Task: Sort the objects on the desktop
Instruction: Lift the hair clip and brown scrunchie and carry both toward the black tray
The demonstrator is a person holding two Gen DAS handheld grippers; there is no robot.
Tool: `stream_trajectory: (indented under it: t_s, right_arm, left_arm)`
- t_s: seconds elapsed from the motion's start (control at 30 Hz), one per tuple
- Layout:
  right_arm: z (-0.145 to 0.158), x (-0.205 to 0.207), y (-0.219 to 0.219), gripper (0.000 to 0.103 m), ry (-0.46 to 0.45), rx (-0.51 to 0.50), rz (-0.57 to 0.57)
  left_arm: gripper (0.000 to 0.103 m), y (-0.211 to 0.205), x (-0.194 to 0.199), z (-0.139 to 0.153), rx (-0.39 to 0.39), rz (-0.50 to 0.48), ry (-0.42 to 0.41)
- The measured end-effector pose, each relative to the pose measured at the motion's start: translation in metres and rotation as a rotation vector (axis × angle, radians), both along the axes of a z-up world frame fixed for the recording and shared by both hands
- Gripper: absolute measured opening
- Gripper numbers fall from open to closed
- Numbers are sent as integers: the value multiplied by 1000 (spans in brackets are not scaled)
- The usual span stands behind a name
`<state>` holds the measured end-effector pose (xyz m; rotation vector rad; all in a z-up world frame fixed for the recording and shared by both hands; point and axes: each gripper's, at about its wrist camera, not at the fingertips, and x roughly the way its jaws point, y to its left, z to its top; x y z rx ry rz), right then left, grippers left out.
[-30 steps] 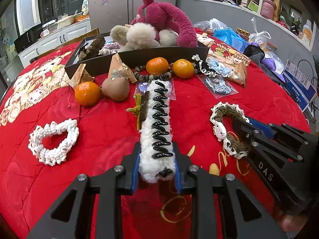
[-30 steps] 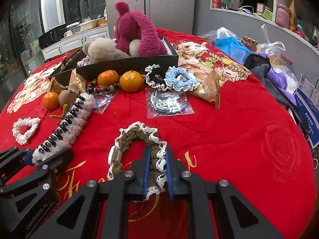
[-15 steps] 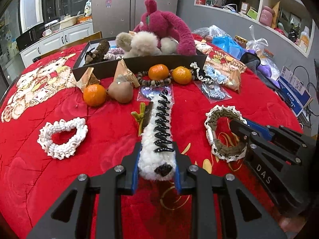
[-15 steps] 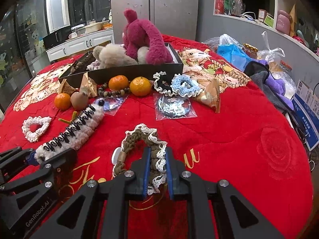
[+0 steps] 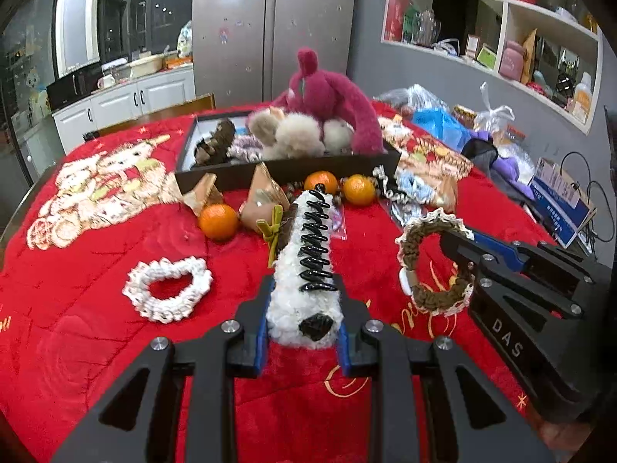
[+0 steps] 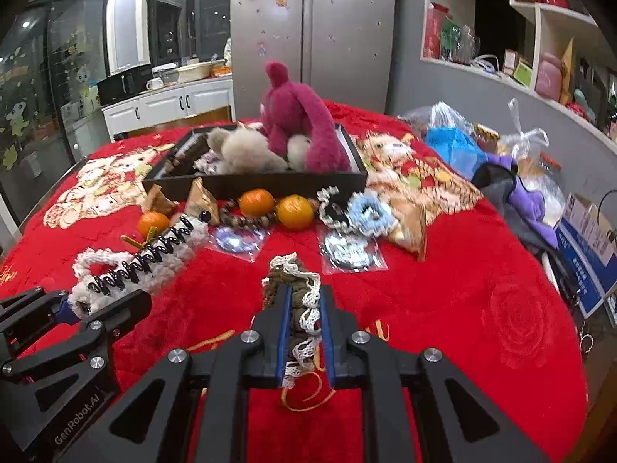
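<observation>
Over the red cloth (image 5: pixel 96 347): I have both picks off the table, lift step under way.
Black tray (image 5: pixel 285 168): far side, already holding plush toys; I judge it the drop target, so next move needs a forward carry clearing the oranges (image 5: pixel 218 221).
Fluffy white hair clip (image 5: pixel 308 270): pinched at its near end in left gripper (image 5: pixel 302 341); long axis points away toward tray.
Brown lace scrunchie (image 6: pixel 297 301): right gripper (image 6: pixel 304 341) pressed tight on its band, loop standing edge-on.
</observation>
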<state>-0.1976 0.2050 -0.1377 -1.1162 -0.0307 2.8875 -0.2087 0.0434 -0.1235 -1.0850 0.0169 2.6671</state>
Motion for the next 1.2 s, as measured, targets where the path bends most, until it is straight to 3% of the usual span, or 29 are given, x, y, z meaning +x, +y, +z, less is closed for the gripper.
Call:
stream_trajectory:
  t_s: [0.33, 0.6, 0.93, 1.2]
  right_arm:
    - [23, 8, -21, 15, 55, 15, 37]
    - [35, 6, -40, 15, 82, 36, 78]
    - [26, -20, -50, 15, 47, 19, 106]
    - [26, -58, -47, 15, 30, 4, 103]
  left_arm:
    - [27, -18, 16, 29, 7, 35, 80]
    - [27, -32, 10, 34, 13, 62, 81]
    - [27, -44, -29, 17, 41, 99, 13]
    - [27, -44, -74, 21, 36, 109, -8]
